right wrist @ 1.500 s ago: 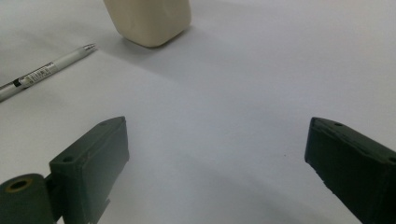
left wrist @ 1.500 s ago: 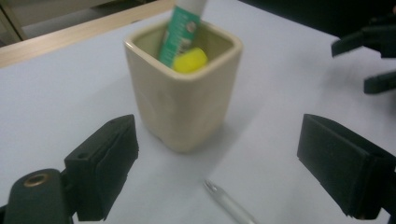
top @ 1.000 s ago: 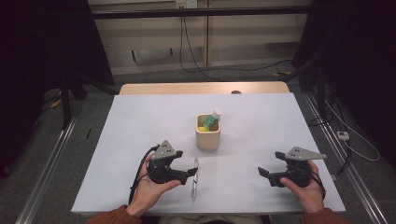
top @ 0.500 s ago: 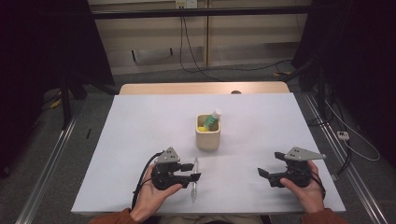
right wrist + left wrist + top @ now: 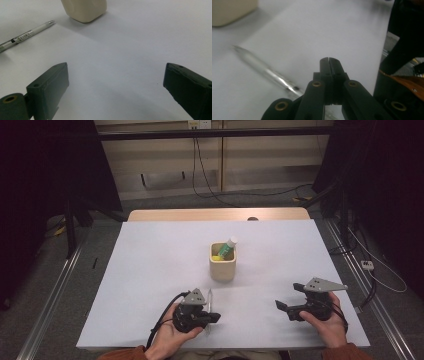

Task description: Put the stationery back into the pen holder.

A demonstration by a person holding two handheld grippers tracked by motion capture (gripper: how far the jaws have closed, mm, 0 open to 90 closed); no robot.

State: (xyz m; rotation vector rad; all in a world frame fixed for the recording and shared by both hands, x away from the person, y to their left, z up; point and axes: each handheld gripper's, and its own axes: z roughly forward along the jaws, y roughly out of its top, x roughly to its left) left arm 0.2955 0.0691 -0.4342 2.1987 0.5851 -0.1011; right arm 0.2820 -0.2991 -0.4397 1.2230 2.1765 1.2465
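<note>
While the right claw (image 5: pixel 284 307) sits parked with its jaws spread wide over bare desk (image 5: pixel 150 270), the left claw (image 5: pixel 216 318) is where the action is: a second ago it hovered open near the pen (image 5: pixel 209 301), and now its jaws have just snapped together. And look at the left gripper view, the two black jaws meet flat, nothing between them, with the pen (image 5: pixel 267 72) lying off to their side on the white surface, its tip pointing toward the cup (image 5: pixel 233 11). In the high view the hand has slid a little toward the pen and dipped, so the claw tip now lies just beside the pen's near end. That looks to me like a miss, or a closing ahead of a nudge. Either way the pen is not gripped; it lies flat in front of the cup (image 5: pixel 223 262), which already holds a green marker (image 5: pixel 227 247). I'd expect a reopen and a second try.
</note>
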